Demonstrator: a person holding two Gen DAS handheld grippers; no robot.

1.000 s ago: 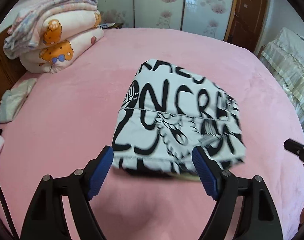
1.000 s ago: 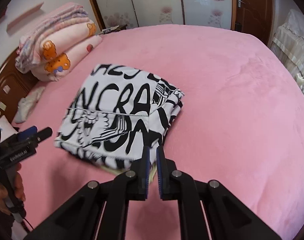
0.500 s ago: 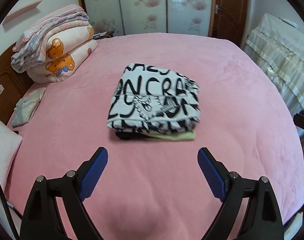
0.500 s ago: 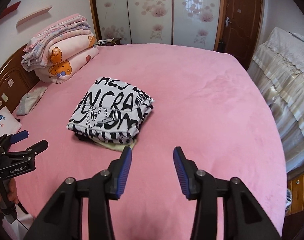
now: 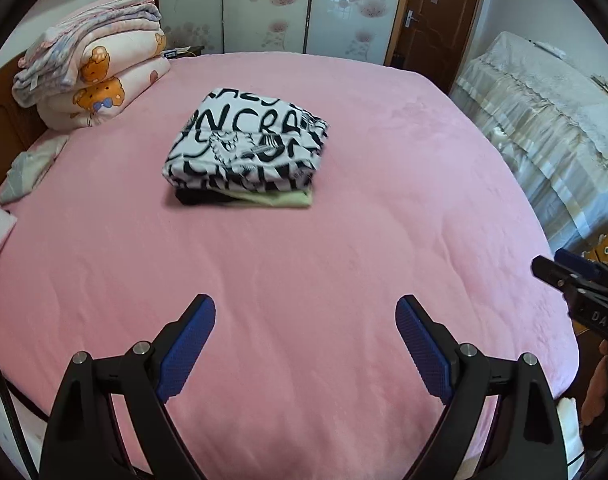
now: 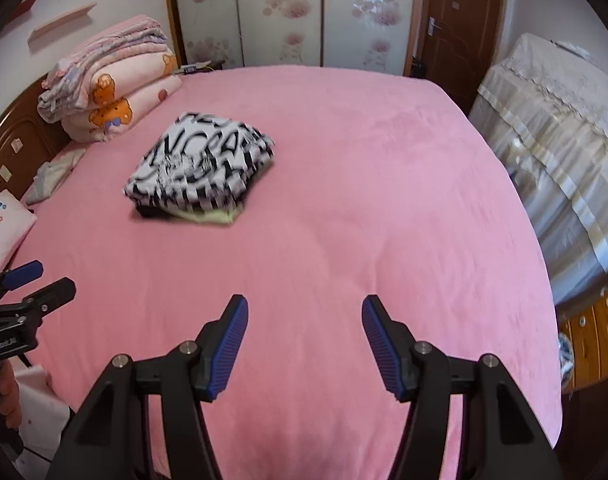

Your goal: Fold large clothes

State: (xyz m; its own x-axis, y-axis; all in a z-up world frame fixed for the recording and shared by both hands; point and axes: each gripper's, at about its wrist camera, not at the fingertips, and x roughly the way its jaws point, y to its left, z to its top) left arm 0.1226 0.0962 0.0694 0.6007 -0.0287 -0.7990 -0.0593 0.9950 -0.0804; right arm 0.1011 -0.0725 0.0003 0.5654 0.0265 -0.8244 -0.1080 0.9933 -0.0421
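Observation:
A folded white garment with black lettering (image 5: 245, 148) lies on top of a small stack on the pink bed (image 5: 304, 264), over a black piece and a pale green piece (image 5: 279, 199). It also shows in the right wrist view (image 6: 199, 168). My left gripper (image 5: 306, 312) is open and empty, well back from the stack near the bed's front edge. My right gripper (image 6: 304, 310) is open and empty, also far back from the stack. Each gripper shows at the edge of the other's view.
Folded quilts with bear prints (image 5: 99, 76) are piled at the bed's far left by a wooden headboard (image 6: 15, 152). A pillow (image 6: 3, 220) lies at the left. A covered piece of furniture (image 5: 544, 128) stands right of the bed, a door (image 5: 436, 12) behind.
Both grippers have pulled back from the stack toward the bed's front edge. The right gripper, shut at the garment's near edge a second ago, has opened wide. The stack stays in place.

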